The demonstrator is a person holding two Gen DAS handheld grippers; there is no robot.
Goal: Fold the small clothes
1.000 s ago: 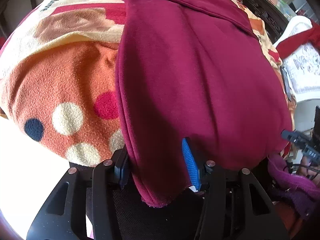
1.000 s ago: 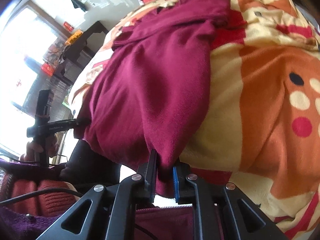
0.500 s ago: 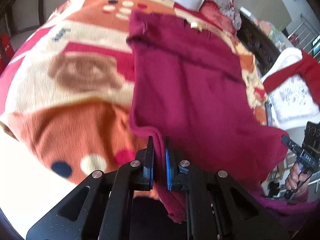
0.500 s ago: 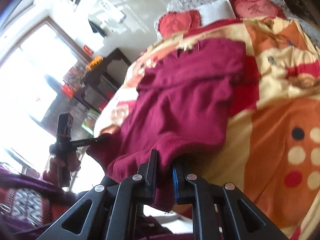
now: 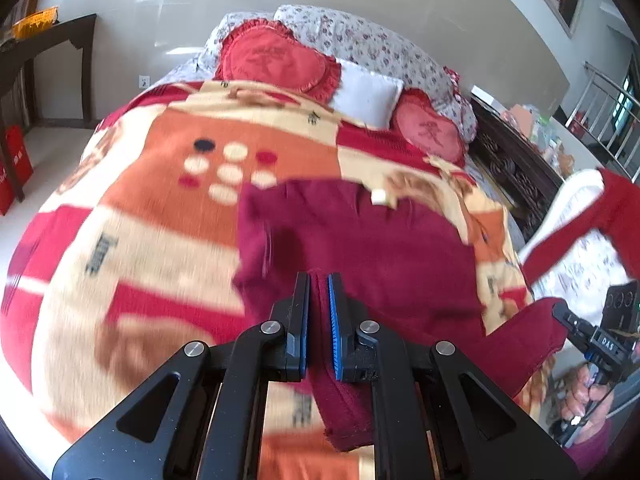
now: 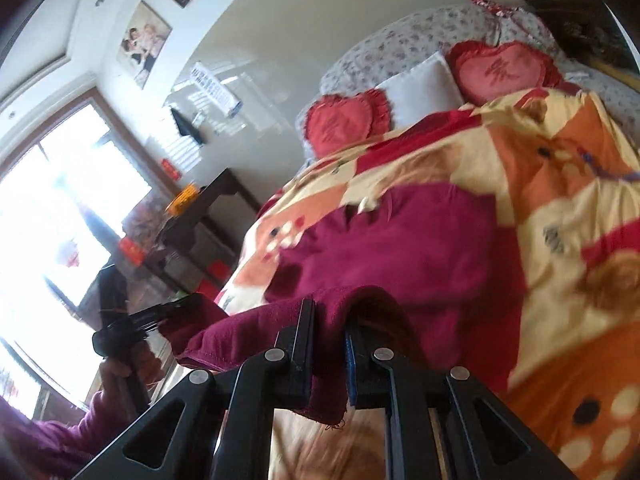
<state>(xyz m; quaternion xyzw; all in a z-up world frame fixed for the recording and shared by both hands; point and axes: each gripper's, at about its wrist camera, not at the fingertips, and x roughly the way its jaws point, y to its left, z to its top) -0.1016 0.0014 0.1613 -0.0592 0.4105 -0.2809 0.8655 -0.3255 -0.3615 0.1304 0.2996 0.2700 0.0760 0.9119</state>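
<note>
A wide fleece blanket [image 5: 152, 240] patterned in orange, cream and red covers the bed, with red heart-shaped cushions [image 5: 276, 60] and a white pillow [image 5: 364, 96] at its head. On it lies the dark maroon knit garment [image 5: 360, 240], near edge lifted. The left gripper [image 5: 319, 320] pinches one corner, the right gripper [image 6: 328, 344] another. White letters "DAS" show on the right tool's black body [image 5: 608, 344].
</note>
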